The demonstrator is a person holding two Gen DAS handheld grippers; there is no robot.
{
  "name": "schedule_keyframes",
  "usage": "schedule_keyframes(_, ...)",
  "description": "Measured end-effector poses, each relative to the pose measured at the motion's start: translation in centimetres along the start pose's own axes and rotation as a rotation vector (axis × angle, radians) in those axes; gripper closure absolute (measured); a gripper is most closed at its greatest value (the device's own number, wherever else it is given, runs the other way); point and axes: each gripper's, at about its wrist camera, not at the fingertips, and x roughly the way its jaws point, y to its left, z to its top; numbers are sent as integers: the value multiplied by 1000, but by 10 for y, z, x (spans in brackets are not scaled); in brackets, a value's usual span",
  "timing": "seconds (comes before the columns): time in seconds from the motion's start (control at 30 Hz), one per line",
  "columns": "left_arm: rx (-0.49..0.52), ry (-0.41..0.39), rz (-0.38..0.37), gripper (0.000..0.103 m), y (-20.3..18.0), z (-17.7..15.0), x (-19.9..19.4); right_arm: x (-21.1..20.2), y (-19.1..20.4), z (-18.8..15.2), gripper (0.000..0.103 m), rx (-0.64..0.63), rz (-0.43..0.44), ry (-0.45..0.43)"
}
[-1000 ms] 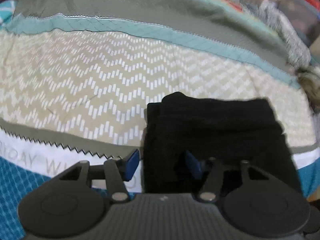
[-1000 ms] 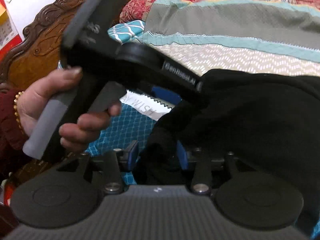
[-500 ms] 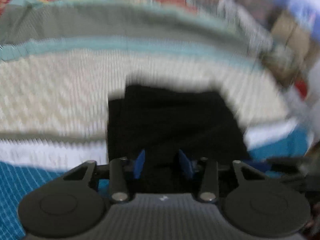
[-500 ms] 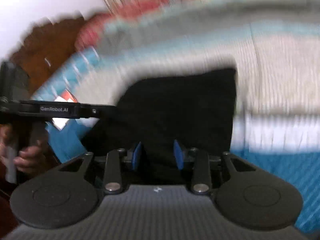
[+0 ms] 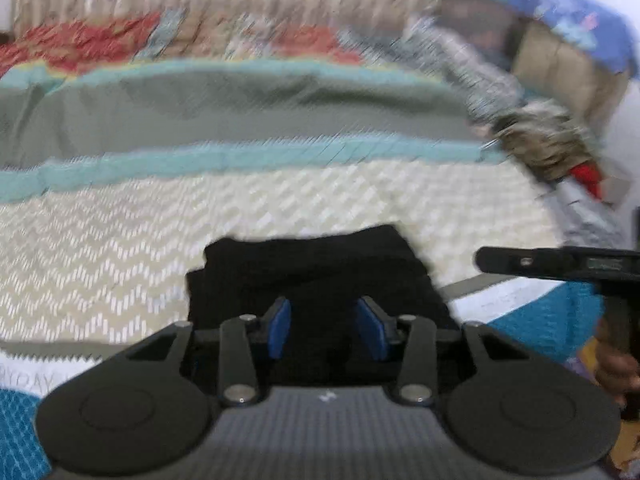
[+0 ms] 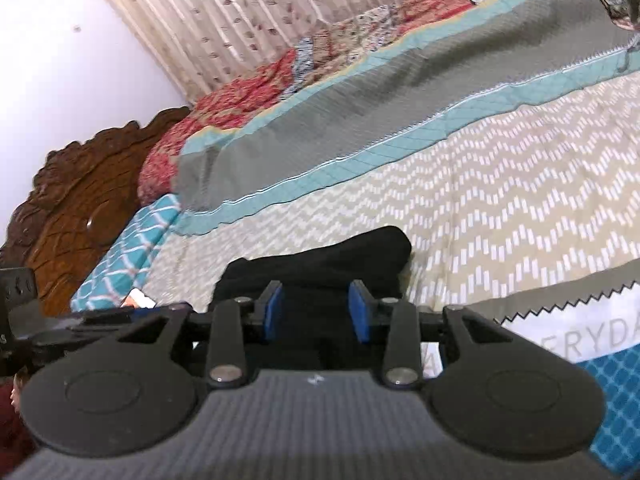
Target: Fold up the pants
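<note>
Well, both tools were on the pants [image 5: 316, 264] at that moment; the black garment lay folded into a compact bundle on the bedspread [image 5: 160, 240], sitting on its beige zigzag band, near the cameras and just far of the white lettered strip [image 6: 580, 332]. Left gripper [image 5: 326, 328]: its jaws had just been closing, and the blue pads [image 5: 280, 330] stood on either side of the near edge of the bundle with black cloth filling the gap between them; it looked clamped on the fabric. Right gripper [image 6: 316, 312]: same story, blue pads [image 6: 360, 314] pressed against dark cloth from both sides, so it was gripping the pants too, at the near edge. From the right wrist view the bundle [image 6: 328, 256] rose in a rounded hump toward its far right end; the fold lines were lost in the black, so how many layers there were I could not tell. Over on the right of the left wrist view, the black body of the other tool reached in level toward the bundle, with the right hand [image 5: 616, 368] wrapped round its grip. Farther off ran a teal stripe and a wide grey band of the bedspread; beyond those, a red patterned quilt [image 6: 240, 108]. At the far left stood a carved dark wooden headboard [image 6: 80, 200], a pale wall [image 6: 60, 40] above it, and a striped beige curtain [image 6: 240, 20] hung behind the bed; the left wrist picture was blurred, so the heap of things at its far right stayed unclear.
</note>
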Motion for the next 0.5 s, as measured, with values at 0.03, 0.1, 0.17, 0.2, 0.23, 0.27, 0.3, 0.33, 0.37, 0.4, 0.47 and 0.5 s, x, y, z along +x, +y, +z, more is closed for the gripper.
schedule_keyframes(0.03, -14, 44, 50, 64, -1, 1, 12, 11, 2, -6, 63, 21, 7, 17)
schedule_keyframes(0.1, -29, 97, 133, 64, 1, 0, 27, 25, 3, -13, 63, 40, 18, 46)
schedule_keyframes(0.17, -47, 137, 185, 63, 8, -7, 41, 40, 0, -27, 62, 48, -26, 121)
schedule_keyframes(0.2, -63, 159, 190, 62, 12, -11, 47, 48, 1, -39, 61, 31, -64, 161)
schedule_keyframes(0.23, -74, 169, 197, 62, 13, -14, 50, 53, 3, -47, 60, 1, -92, 156)
schedule_keyframes(0.27, -68, 160, 208, 62, 12, -15, 49, 53, 6, -49, 60, -19, -95, 131)
schedule_keyframes(0.3, -60, 158, 216, 62, 10, -14, 47, 50, 8, -46, 60, -24, -94, 132)
schedule_keyframes(0.33, -56, 155, 223, 62, 8, -13, 44, 45, 9, -40, 59, -19, -90, 141)
schedule_keyframes(0.37, -56, 153, 226, 62, 8, -13, 42, 39, 9, -36, 59, -6, -84, 137)
schedule_keyframes(0.4, -60, 153, 229, 62, 7, -12, 41, 41, 8, -36, 58, 6, -85, 123)
schedule_keyframes(0.47, -79, 150, 230, 60, 7, -12, 36, 28, 8, -38, 54, 5, -84, 78)
schedule_keyframes(0.5, -82, 144, 233, 58, 6, -12, 34, 24, 8, -41, 50, -5, -83, 68)
